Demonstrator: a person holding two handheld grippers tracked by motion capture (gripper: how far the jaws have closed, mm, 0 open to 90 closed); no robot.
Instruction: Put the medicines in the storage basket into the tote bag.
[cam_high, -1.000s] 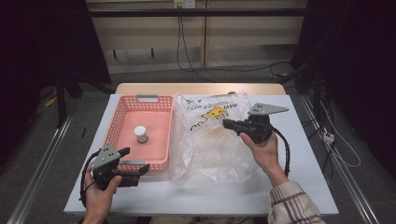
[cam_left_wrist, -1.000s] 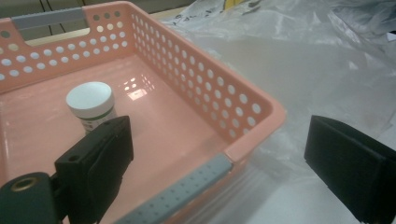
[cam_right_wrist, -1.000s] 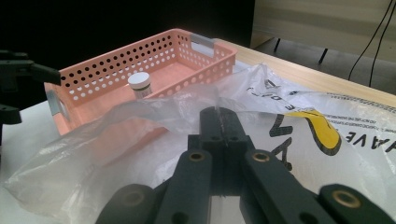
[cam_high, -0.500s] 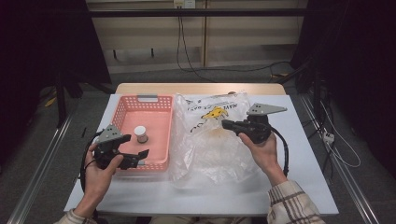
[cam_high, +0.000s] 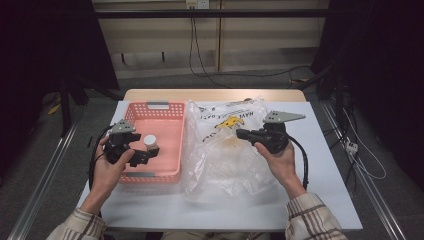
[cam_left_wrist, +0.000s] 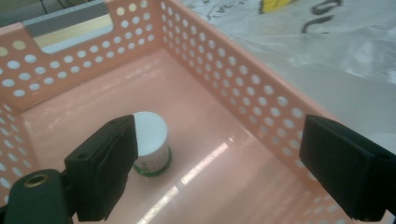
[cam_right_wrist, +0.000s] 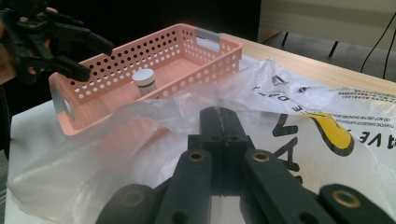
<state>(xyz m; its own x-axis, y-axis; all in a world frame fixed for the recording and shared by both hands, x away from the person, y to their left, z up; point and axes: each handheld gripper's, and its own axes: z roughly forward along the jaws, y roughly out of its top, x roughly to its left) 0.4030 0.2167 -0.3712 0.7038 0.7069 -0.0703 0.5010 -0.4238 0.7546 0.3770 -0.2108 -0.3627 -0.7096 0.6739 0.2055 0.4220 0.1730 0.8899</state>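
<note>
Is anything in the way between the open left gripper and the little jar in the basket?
Nothing visible. The left gripper hangs open above the basket, and the jar stands alone on the basket floor, close by one jaw.

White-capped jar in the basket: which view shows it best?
The left gripper view: the jar sits close, upright on the pink basket floor, partly behind one jaw. The right gripper view shows it small, behind the basket wall. The high view shows just its white cap.

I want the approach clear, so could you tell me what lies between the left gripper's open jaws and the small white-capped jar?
Nothing: in the left gripper view, bare basket floor lies between the left gripper and the jar.
</note>
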